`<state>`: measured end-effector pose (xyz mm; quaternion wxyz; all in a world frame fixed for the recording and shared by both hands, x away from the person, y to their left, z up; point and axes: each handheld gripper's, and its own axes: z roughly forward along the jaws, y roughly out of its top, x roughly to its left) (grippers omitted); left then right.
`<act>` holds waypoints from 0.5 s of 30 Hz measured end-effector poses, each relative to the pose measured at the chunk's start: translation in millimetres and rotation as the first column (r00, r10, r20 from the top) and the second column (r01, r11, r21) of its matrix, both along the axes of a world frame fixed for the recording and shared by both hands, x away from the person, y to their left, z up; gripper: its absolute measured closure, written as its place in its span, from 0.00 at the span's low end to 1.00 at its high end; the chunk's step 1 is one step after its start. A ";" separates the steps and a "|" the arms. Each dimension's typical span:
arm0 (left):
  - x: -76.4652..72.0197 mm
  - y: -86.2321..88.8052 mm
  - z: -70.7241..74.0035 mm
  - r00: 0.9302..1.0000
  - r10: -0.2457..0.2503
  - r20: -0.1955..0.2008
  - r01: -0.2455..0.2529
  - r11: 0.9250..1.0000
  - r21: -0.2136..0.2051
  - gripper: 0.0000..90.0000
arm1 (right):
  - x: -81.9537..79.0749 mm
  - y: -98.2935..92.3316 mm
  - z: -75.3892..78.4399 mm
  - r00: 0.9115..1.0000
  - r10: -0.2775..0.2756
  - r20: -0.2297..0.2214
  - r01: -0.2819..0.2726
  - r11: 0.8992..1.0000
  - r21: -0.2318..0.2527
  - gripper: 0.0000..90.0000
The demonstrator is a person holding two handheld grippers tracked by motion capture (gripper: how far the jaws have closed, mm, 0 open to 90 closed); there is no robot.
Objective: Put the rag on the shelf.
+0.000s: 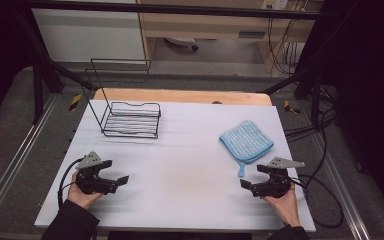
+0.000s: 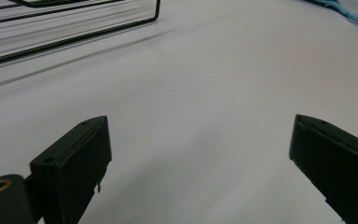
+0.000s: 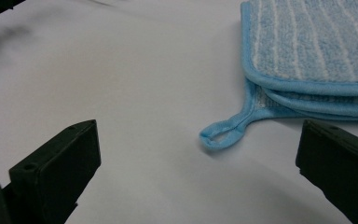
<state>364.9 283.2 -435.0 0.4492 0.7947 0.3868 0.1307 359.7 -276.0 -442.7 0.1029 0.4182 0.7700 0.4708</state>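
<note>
Both handheld grippers sit low over the white-covered table [image 1: 180, 170], the left gripper [image 1: 114, 172] and the right gripper [image 1: 254, 176] each with jaws spread wide and nothing between them. Just ahead of the right one lies a folded light-blue striped cloth [image 1: 245, 139], its little hanging loop [image 3: 223, 132] pointing back between the jaws. Up past the left gripper, well apart, stands a black wire rack [image 1: 130, 119].

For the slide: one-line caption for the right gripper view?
Open right gripper hovering over the white table, facing the hanging loop of a folded blue striped cloth.
</note>
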 end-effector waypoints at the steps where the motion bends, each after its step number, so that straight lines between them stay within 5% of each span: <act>1: -0.1 0.1 0.0 1.000 0.000 0.000 0.000 1.000 0.000 0.06 | 0.0 0.0 0.0 1.000 0.000 0.000 0.000 1.000 0.000 0.01; 15: 0.1 0.9 -0.8 1.000 0.010 -0.003 -0.010 1.000 0.003 0.06 | 4.6 7.6 0.4 1.000 -0.022 0.008 0.023 0.998 -0.059 0.05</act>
